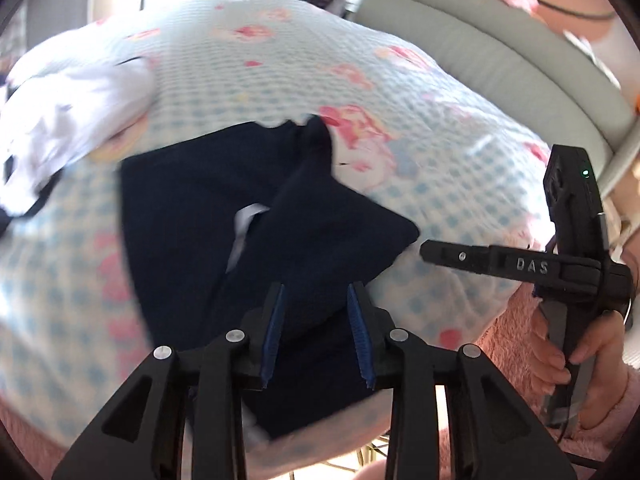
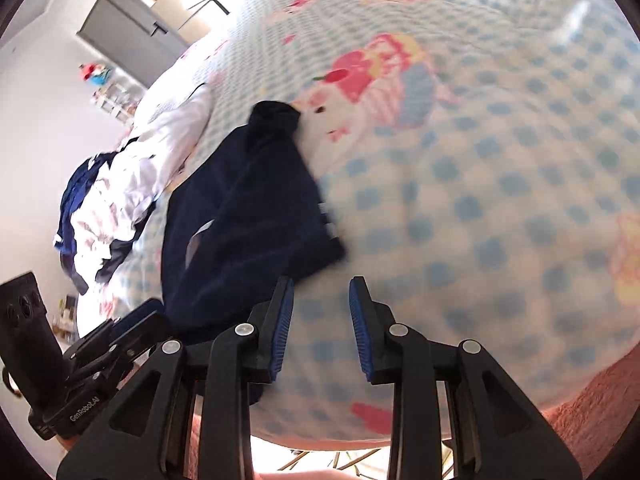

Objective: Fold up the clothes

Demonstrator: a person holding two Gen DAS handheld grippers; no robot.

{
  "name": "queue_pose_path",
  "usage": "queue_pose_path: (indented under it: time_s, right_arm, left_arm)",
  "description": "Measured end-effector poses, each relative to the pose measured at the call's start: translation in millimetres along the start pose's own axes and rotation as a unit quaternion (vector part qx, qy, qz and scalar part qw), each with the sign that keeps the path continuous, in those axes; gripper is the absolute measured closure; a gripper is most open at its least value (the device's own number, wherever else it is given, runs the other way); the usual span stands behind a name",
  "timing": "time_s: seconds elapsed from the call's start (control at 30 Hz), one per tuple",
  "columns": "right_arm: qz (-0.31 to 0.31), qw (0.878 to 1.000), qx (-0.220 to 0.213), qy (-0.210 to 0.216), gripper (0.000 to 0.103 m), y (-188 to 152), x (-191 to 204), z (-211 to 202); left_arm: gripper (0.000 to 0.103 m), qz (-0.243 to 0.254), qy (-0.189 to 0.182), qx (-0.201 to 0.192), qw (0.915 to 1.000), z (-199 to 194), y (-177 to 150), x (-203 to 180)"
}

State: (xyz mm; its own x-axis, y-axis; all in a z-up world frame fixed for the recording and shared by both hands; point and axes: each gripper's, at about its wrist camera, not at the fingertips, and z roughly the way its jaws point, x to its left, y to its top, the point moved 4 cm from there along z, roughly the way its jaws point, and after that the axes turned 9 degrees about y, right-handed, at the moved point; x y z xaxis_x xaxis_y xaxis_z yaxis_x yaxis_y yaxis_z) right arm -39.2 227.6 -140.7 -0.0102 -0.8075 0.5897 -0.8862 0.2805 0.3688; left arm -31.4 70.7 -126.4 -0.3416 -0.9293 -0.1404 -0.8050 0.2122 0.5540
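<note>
A dark navy garment [image 1: 224, 216] lies partly folded on the blue-checked bed cover [image 1: 280, 72], with a flap turned over toward the right. My left gripper [image 1: 316, 292] is open and hovers over the garment's near edge, nothing between its blue pads. My right gripper [image 2: 320, 284] is open and empty over bare cover, just right of the garment's corner [image 2: 248, 208]. The right gripper also shows in the left wrist view [image 1: 424, 249], beside the garment's right edge. The left gripper shows at the lower left of the right wrist view [image 2: 156, 308].
A pile of white and navy clothes [image 1: 64, 132] lies at the far left of the bed, also visible in the right wrist view [image 2: 120, 196]. A grey padded headboard [image 1: 500, 68] runs along the right. A pink fuzzy blanket [image 2: 592, 412] borders the near edge. A grey cabinet [image 2: 124, 28] stands beyond.
</note>
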Motion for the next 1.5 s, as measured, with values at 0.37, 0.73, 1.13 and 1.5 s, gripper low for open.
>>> queue_pose_path:
  time_s: [0.37,0.73,1.13,1.5]
  right_arm:
    - [-0.011,0.999,0.007,-0.032,0.074,8.5,-25.0,-4.5]
    - [-0.081,0.996,0.024,-0.02,0.07,39.0,20.0,34.2]
    - [-0.087,0.993,0.055,-0.062,0.068,51.6,23.8,77.6]
    - [-0.099,0.992,0.045,-0.064,0.068,49.9,40.5,70.7]
  left_arm:
    - [0.096,-0.002,0.013,0.013,0.9998,39.4,21.3,-4.4]
    - [0.098,-0.167,0.113,-0.044,0.9784,5.1,35.8,127.7]
    - [0.058,-0.172,-0.078,0.011,0.9819,52.5,44.0,113.4]
    - [0.098,-0.163,0.033,-0.076,0.9833,22.6,54.9,123.2]
